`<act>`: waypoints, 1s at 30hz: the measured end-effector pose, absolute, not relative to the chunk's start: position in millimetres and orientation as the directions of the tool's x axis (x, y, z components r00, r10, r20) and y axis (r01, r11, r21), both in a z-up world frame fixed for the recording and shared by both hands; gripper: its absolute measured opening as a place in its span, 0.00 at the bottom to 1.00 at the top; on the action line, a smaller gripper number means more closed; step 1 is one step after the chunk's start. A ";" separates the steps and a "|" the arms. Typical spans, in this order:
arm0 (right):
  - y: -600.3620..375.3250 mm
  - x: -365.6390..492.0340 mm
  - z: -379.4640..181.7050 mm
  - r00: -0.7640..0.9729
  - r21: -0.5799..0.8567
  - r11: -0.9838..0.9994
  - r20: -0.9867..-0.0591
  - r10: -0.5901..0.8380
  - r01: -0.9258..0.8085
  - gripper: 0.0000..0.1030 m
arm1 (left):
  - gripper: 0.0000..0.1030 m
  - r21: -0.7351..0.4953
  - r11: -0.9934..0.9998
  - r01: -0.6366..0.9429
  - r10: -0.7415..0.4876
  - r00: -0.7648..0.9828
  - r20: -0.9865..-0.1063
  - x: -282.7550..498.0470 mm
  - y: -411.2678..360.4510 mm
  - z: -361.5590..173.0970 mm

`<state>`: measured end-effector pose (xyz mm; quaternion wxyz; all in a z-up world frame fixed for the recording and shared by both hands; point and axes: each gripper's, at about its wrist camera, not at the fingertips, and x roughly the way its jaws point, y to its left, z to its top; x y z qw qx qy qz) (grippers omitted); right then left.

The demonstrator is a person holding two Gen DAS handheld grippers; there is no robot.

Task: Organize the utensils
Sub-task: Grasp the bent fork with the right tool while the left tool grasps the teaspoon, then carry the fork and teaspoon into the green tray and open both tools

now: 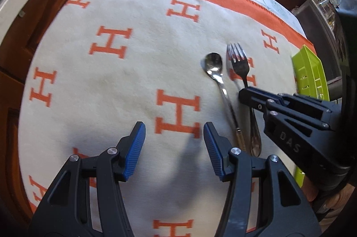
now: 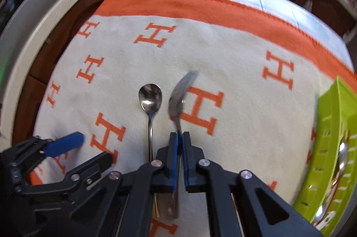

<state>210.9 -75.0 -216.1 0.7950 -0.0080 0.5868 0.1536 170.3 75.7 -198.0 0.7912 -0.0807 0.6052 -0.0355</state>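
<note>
Fork [image 2: 181,94] head motion-blurred; green tray [image 2: 334,147] cut off at right edge.

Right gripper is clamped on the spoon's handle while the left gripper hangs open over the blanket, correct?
Not quite: the right gripper is clamped on the fork, as the right wrist view shows. The spoon lies free beside it. The left gripper does hang open over the blanket.

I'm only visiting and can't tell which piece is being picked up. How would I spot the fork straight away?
Start from the cream blanket with orange H letters, then look left of the lime-green plastic tray. Two steel pieces lie side by side there: the small round-bowled spoon and, nearer the tray, the silver metal fork. The fork has prongs, and the right claw is shut on its handle.
</note>
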 end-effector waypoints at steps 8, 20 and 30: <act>-135.0 191.9 -218.0 0.248 0.322 0.941 -0.908 0.337 -0.100 0.02 | 0.49 -0.223 0.974 -0.048 -0.207 0.226 -0.952 190.8 46.8 -198.6; -170.6 138.6 -205.1 0.294 0.406 0.911 -0.865 0.408 -0.070 0.02 | 0.49 0.028 0.999 -0.033 0.034 0.197 -0.980 212.6 -9.4 -206.0; -182.7 108.4 -208.0 0.288 0.457 0.886 -0.841 0.458 -0.073 0.02 | 0.02 -0.034 0.999 -0.020 -0.029 0.201 -0.979 200.1 -28.1 -202.0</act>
